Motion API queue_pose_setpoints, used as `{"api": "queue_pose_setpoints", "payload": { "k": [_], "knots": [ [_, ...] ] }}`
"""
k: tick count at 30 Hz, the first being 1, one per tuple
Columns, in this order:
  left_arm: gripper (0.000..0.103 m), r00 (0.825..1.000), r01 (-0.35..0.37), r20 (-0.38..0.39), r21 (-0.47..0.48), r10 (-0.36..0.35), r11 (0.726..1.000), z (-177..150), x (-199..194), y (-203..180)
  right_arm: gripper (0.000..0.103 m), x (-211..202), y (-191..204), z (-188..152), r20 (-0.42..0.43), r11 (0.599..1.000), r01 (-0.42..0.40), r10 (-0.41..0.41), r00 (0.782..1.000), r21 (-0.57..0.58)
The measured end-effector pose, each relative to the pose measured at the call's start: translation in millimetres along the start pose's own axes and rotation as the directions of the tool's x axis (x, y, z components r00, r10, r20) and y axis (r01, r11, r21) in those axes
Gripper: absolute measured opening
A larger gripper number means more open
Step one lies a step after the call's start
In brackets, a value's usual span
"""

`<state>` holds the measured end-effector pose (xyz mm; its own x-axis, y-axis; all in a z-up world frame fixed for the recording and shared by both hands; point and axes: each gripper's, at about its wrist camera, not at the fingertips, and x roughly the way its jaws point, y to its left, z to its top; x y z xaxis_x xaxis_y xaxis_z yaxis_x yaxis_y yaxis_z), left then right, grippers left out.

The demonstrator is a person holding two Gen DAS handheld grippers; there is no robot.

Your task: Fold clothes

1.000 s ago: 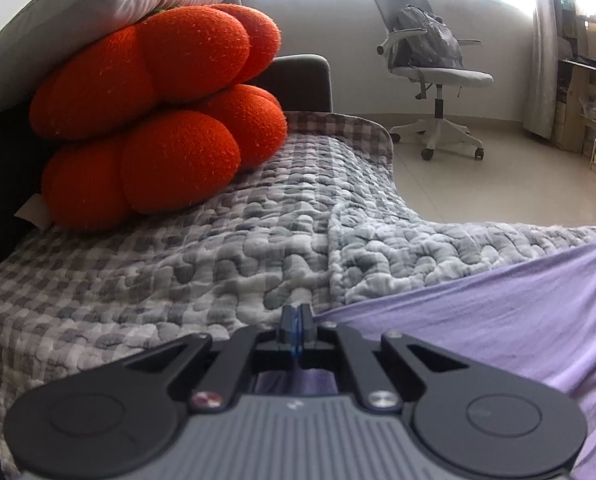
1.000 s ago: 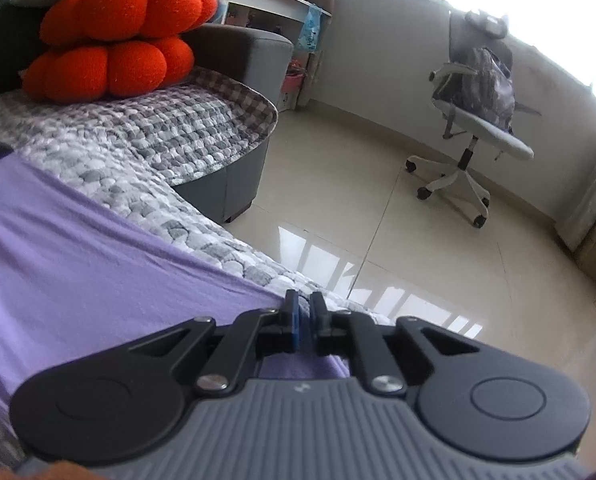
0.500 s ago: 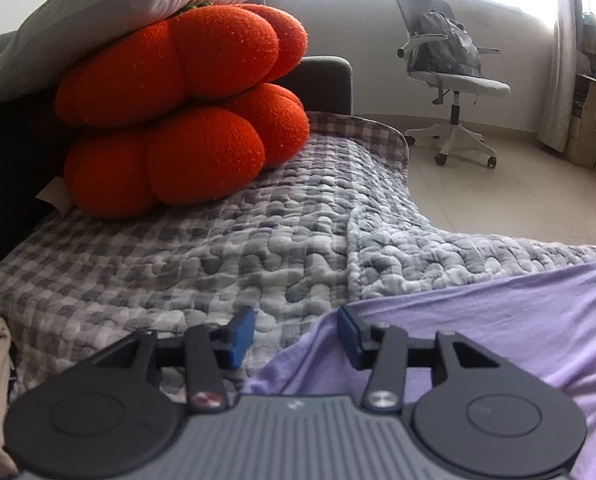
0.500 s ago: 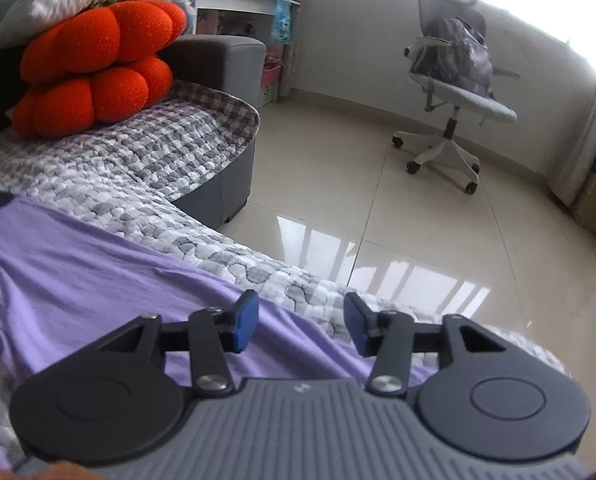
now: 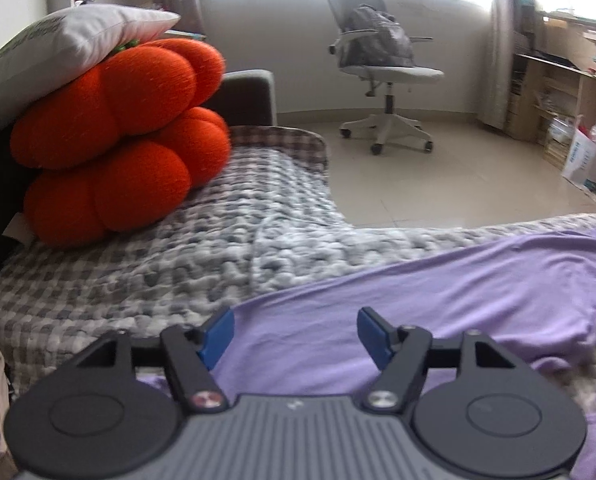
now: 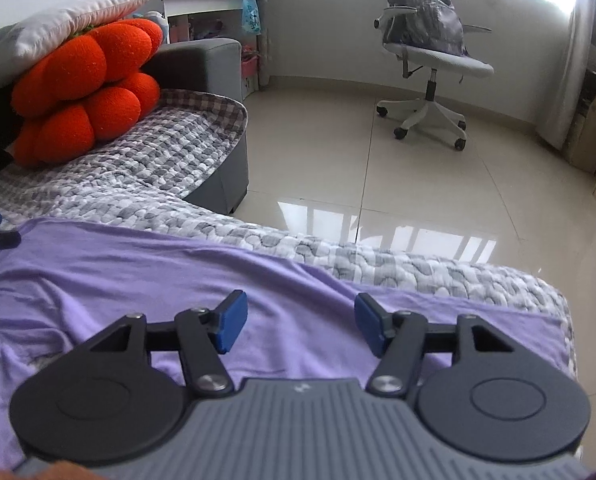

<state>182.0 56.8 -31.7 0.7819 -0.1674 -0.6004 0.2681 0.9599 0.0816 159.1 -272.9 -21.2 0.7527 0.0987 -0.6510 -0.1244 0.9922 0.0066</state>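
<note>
Between the blue pads (image 5: 217,335) of the left gripper (image 5: 295,334) nothing was pinched: the jaws stood wide and were opening, with the purple garment (image 5: 438,292) lying flat beneath them, not pressed by either pad. The right gripper (image 6: 300,322) read the same, jaws wide and opening, pads clear of the cloth. Both tools pointed down at a slant over the fabric.

Outward from the fingers: the garment was spread across the grey quilted cover (image 5: 225,248) of the sofa; in the right wrist view it ran from 9 o'clock to 4 o'clock, its far edge lying close to the seat's front edge. The other gripper's tip showed at 9 o'clock in that view, at the garment's far corner. An orange lobed cushion (image 5: 117,136) sat at 10 o'clock, a white pillow (image 5: 69,44) on top of it. An office chair (image 6: 430,60) stood at 1 o'clock on the tiled floor (image 6: 418,184).

Judgement: cloth laid out, next grasp not yet taken.

Risks:
- Wrinkles at 8 o'clock in the right view could be locked into a fold if not smoothed first.
- The far edge sat close to the seat edge; a drag towards 3 o'clock could slide the cloth off onto the floor.
- Thin fabric on a bumpy quilt: the pads might pinch the cover along with it, or catch only one layer.
</note>
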Motion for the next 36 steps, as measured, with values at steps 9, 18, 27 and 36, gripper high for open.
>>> {"api": "queue_pose_setpoints", "payload": {
  "k": [9,18,27,36],
  "knots": [
    [0.08,0.996,0.085,0.014,0.094,-0.086,0.992,2.0,-21.2,-39.7,0.07,-16.6,-3.0,-8.6,0.0,0.999,-0.025,0.025,1.0,0.021],
    [0.082,0.981,0.191,-0.004,0.178,-0.194,0.965,-3.1,-35.7,-77.6,0.074,-25.3,-10.0,-20.5,-0.016,0.999,-0.026,0.026,1.0,0.037],
    [0.082,0.968,0.249,-0.028,0.205,-0.249,0.947,-20.2,-37.5,-88.0,0.074,-35.9,-35.1,-42.2,-0.027,0.996,0.0,0.002,1.0,0.089],
    [0.07,0.962,0.27,-0.02,0.197,-0.271,0.943,-35.8,-38.4,-92.6,0.074,-53.6,-81.9,-70.9,-0.026,0.981,0.049,-0.045,0.999,0.185]
  ]
}}
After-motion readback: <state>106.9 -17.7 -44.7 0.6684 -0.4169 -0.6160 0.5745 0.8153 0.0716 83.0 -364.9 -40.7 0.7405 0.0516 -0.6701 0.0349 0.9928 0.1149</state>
